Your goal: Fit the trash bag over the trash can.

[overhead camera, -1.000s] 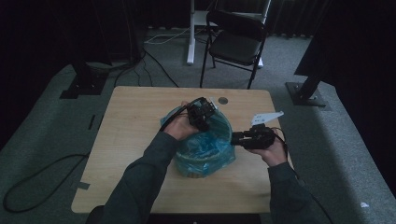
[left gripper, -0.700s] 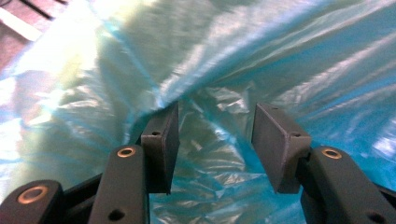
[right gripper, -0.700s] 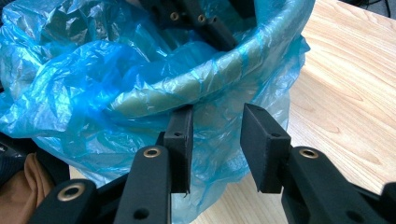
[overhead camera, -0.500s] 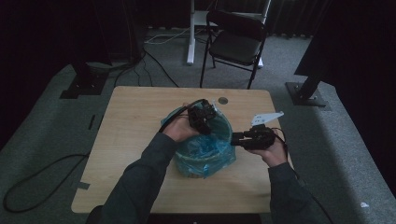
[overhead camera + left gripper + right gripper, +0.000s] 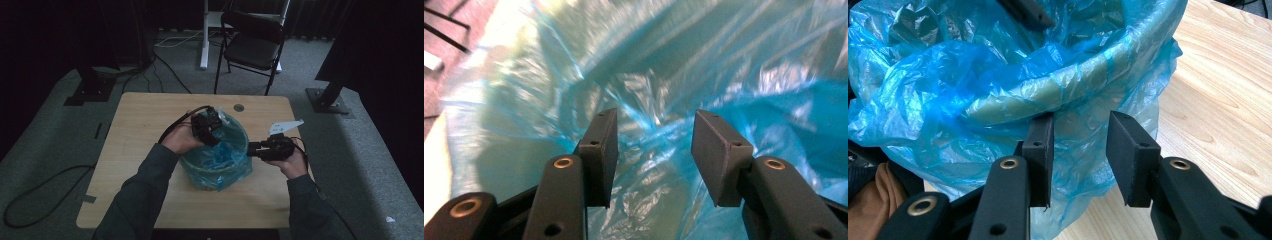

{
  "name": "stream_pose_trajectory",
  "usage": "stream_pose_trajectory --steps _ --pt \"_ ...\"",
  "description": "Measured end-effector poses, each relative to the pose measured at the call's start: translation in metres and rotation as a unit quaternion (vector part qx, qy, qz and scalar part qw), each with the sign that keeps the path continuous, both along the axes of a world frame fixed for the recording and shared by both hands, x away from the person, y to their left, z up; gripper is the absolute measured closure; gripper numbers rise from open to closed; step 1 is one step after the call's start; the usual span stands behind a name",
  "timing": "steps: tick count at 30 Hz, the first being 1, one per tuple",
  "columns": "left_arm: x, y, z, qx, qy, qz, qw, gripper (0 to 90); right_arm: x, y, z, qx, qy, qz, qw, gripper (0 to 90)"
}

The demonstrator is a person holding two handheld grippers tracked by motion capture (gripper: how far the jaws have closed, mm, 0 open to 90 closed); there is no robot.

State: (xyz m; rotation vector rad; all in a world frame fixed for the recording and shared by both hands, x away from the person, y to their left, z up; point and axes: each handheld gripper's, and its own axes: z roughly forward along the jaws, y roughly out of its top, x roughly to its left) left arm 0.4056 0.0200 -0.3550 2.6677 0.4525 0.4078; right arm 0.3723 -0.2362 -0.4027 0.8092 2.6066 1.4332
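A round bin (image 5: 220, 162) lined with a blue plastic bag (image 5: 215, 150) stands mid-table. My left gripper (image 5: 216, 129) hovers over the bin's far left rim and points into it. In the left gripper view its jaws (image 5: 656, 120) stand apart; they have just been closing a little, with crumpled bag film (image 5: 674, 60) lying between and behind them, untouched by the pads. My right gripper (image 5: 251, 148) is level at the bin's right side. Its jaws (image 5: 1080, 122) are apart just under the rim (image 5: 1068, 85), with the bag's loose skirt (image 5: 1083, 150) hanging in the gap.
The wooden table (image 5: 135, 130) has a small round hole (image 5: 238, 107) behind the bin. A black folding chair (image 5: 252, 47) stands past the far edge. Cables (image 5: 30, 200) and stand bases (image 5: 87, 90) lie on the grey floor.
My left gripper has shifted a little to the left over the bin's rim. The right gripper and the bin have stayed put.
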Motion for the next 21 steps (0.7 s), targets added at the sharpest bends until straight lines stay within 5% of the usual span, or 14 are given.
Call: stream_pose_trajectory --steps 2,11,16,21 --pt "0.001 -0.005 -0.006 0.021 0.003 -0.002 0.9998 53.2 0.0 0.0 0.0 0.0 0.0 0.0 1.0 63.1" --pt "0.007 -0.02 -0.018 0.045 0.01 -0.003 0.9989 53.2 -0.001 -0.001 0.001 0.003 -0.002 0.001 1.0 62.9" --pt "0.013 -0.025 -0.025 0.066 -0.005 0.013 0.9977 53.2 -0.001 -0.001 0.002 0.003 -0.002 0.002 1.0 62.8" --pt "0.012 -0.022 -0.021 0.048 -0.023 0.026 0.9983 53.0 -0.001 -0.001 0.002 0.004 -0.001 0.001 1.0 62.5"
